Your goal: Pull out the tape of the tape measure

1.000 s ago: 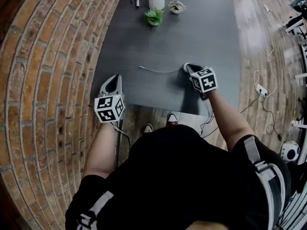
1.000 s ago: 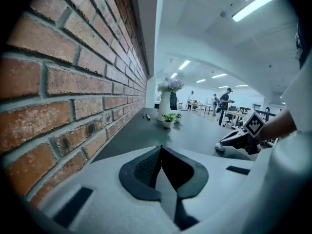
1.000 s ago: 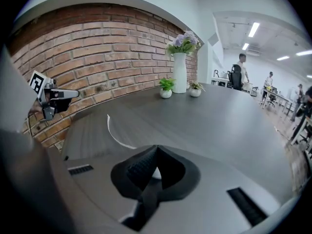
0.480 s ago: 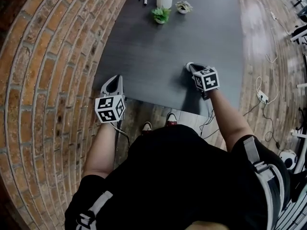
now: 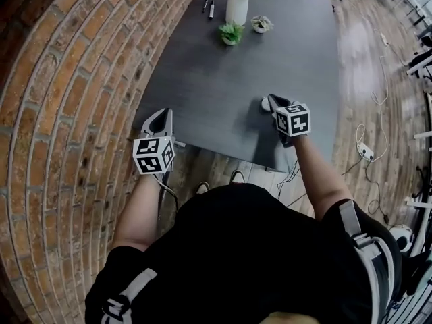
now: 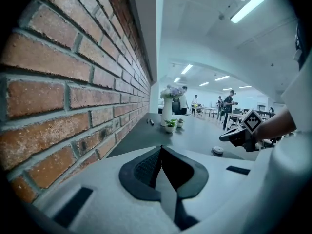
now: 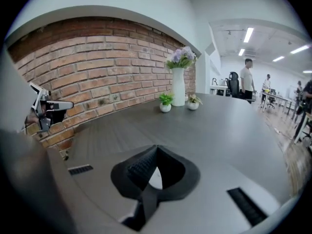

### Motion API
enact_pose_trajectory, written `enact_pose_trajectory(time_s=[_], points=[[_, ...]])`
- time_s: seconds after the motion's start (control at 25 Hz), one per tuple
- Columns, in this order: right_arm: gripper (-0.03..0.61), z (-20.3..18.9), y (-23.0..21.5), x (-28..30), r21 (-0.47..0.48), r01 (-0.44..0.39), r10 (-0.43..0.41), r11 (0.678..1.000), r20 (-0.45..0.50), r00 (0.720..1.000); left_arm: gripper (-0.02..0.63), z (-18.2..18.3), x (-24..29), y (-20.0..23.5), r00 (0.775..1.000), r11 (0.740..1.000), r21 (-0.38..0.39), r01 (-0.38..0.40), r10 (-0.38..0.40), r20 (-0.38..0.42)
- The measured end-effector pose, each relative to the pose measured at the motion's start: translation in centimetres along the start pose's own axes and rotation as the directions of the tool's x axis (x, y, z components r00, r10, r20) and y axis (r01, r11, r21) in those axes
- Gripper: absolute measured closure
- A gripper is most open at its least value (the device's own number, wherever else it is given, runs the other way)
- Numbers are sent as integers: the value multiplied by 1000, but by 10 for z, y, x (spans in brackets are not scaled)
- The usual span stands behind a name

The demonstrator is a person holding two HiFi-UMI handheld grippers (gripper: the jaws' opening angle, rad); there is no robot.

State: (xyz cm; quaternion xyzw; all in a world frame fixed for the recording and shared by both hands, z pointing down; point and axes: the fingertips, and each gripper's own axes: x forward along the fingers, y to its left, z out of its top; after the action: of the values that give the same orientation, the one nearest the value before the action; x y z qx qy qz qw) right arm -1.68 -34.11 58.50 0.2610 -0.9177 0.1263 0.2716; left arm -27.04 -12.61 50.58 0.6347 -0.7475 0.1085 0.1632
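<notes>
Left tongs (image 5: 162, 113) clenched at table (image 5: 216, 73) edge; right tongs (image 5: 273, 100) clenched beside tape measure (image 5: 265, 104).

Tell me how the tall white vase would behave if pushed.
The vase looks tall and narrow, with flowers on top, so a high push would likely tip it. Its smooth white surface suggests ceramic: probably slippery and breakable.

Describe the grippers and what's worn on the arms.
The left gripper and right gripper have pale grey shells, black ribbed pads and a cube of black-and-white square markers each. The person wears a black short-sleeved top and shoulder straps.
</notes>
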Motion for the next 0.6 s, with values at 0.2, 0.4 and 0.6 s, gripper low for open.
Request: enact_pose_trajectory(time_s=[0.2,0.4,0.6], points=[[583,50,-15,-40,32,64,-68,997,152,986,604,30,11,-4,996,999,5,38,-39,79],[583,54,-26,-81,67,132,-144,989,206,968,604,47,16,-19,988,994,26,104,-106,112],[583,52,-26,-116,106,194,-215,975,238,947,604,50,19,-34,976,983,51,178,-183,116]])
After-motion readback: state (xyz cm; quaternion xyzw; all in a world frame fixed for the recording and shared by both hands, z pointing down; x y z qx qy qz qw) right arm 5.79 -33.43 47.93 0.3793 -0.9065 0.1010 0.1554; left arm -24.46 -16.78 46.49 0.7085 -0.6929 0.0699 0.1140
